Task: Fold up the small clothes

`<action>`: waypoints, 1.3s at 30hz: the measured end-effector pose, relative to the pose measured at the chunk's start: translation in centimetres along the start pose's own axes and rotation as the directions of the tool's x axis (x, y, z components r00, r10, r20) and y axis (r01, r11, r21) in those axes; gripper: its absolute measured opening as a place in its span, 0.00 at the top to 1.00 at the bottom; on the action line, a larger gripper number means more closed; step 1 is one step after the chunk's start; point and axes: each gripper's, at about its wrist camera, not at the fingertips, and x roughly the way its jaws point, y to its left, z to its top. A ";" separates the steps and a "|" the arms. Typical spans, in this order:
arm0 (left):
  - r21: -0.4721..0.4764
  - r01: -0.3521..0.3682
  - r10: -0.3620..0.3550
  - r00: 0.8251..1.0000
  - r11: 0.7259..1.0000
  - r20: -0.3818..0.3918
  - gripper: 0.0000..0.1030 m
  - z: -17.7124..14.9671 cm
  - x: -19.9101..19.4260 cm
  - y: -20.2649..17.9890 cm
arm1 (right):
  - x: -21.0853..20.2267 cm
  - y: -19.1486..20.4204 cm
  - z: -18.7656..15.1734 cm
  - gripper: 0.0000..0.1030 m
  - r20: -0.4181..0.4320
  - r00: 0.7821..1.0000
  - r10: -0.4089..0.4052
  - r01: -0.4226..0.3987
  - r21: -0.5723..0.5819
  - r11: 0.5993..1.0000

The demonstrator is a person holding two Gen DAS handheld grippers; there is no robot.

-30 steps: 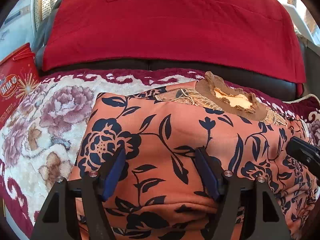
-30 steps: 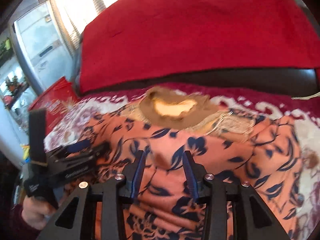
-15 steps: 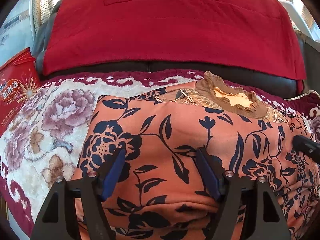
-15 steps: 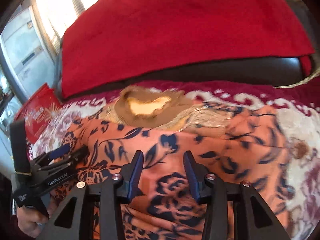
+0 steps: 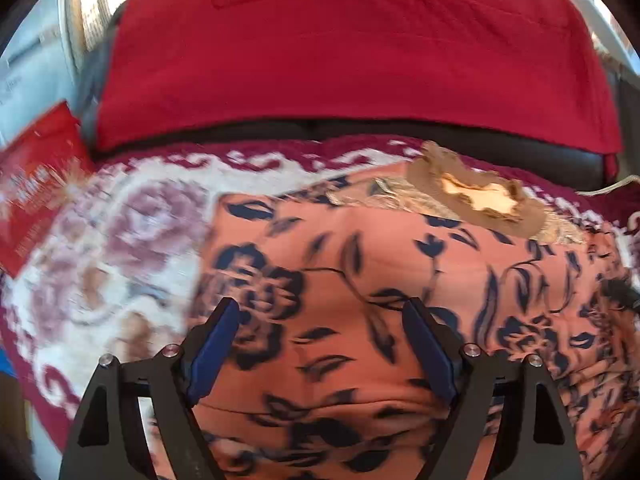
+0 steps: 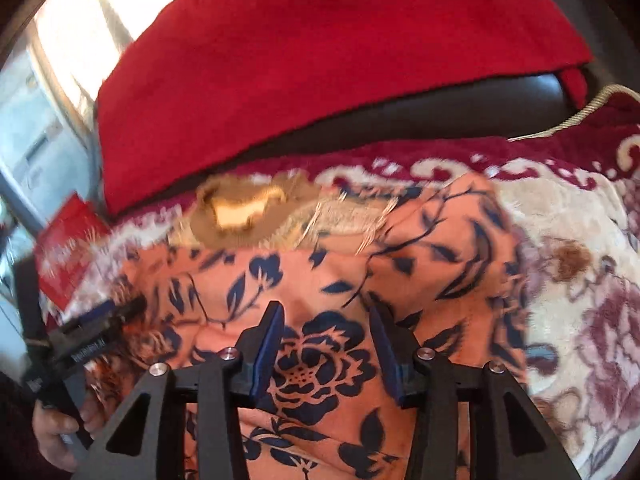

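An orange garment with a dark blue flower print [image 5: 360, 280] lies folded on a flowered blanket [image 5: 120, 240], its brown ruffled collar [image 5: 476, 200] at the far side. It also shows in the right wrist view [image 6: 320, 280], collar [image 6: 240, 216] far left. My left gripper [image 5: 320, 312] is open and empty above the garment's left half. My right gripper [image 6: 326, 312] is open and empty above its right half. The left gripper also shows in the right wrist view [image 6: 100, 316], held in a hand.
A red cloth [image 5: 352, 52] covers the dark sofa back [image 5: 520, 148] behind the garment. A red printed box [image 5: 36, 188] stands at the blanket's left edge. The blanket [image 6: 580, 280] extends to the right of the garment.
Both grippers have stayed open. The right gripper has swung right and moved forward over the garment. The left gripper has shifted slightly; its view is now blurred.
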 end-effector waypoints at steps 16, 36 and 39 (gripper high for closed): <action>0.021 -0.093 0.094 0.995 0.995 -0.039 0.11 -1.5 0.2 2.0 | -3.2 -2.0 -1.8 0.52 -0.056 0.997 -0.050 0.054 0.075 0.996; -0.024 -0.055 0.058 0.993 0.998 0.106 0.11 -4.4 -5.4 3.2 | -8.8 -1.7 -5.2 0.50 0.095 0.995 -0.023 0.007 0.158 0.987; -0.031 -0.043 0.046 0.995 0.999 0.094 0.11 -4.2 -5.0 3.6 | -7.8 -1.5 -4.9 0.50 0.074 0.996 -0.043 0.030 0.168 0.985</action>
